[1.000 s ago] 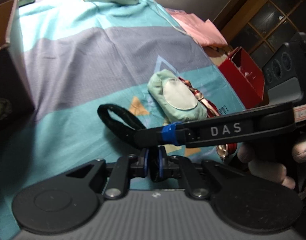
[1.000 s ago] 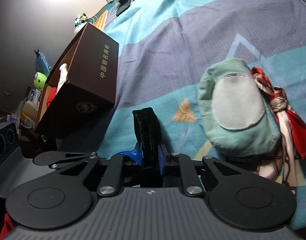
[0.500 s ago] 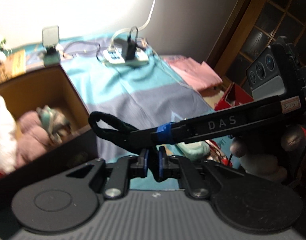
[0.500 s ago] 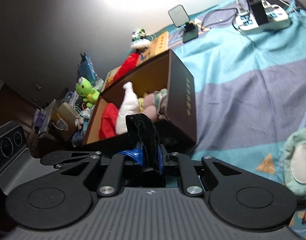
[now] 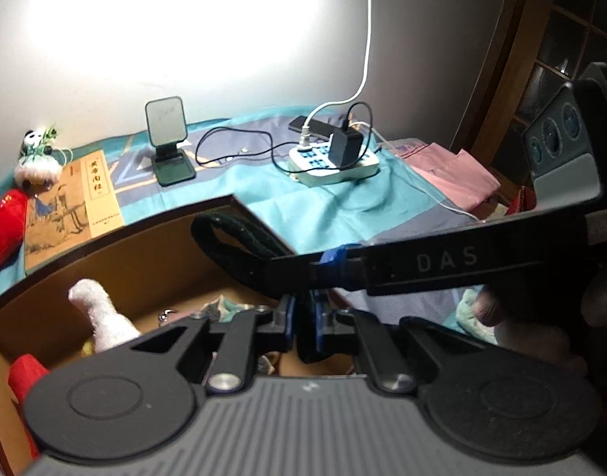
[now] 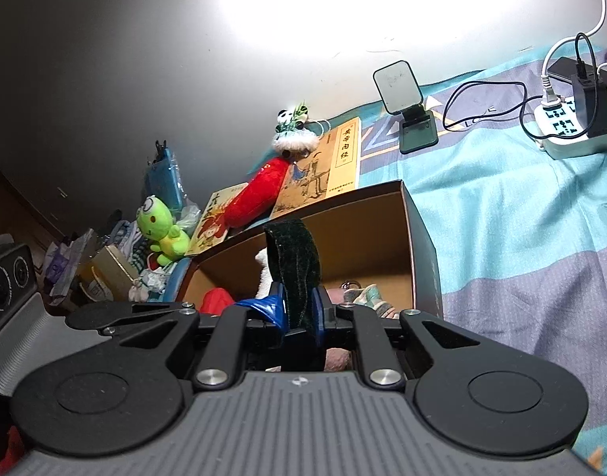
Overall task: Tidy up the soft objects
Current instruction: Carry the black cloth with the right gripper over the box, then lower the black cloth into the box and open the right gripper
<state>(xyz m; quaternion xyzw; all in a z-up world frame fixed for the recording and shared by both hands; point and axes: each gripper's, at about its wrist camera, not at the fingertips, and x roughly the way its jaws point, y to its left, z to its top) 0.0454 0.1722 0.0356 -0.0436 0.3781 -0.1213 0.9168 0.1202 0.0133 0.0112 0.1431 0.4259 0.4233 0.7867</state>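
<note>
A black fabric band [image 5: 232,238] is held by both grippers over an open brown box [image 5: 156,261]. My left gripper [image 5: 303,317] is shut on one part of the band. My right gripper [image 6: 299,313] is shut on the band [image 6: 293,261] too; its finger crosses the left wrist view [image 5: 442,265]. The box [image 6: 422,254] holds a white plush piece [image 5: 101,313], a red item [image 5: 25,373] and pink and mint soft items [image 6: 366,295]. A mint soft pouch [image 5: 472,313] lies on the cloth at the right.
A blue and grey cloth [image 6: 521,218] covers the surface. At the back stand a phone stand [image 5: 166,139], a power strip with cables [image 5: 335,158], a book [image 5: 73,198], a panda toy [image 5: 37,158], a red plush [image 6: 259,194], a green frog toy [image 6: 160,230] and pink folded cloth [image 5: 454,170].
Both grippers have carried the black band from above the mint pouch leftward and up to above the open box. Both stayed shut on it.
</note>
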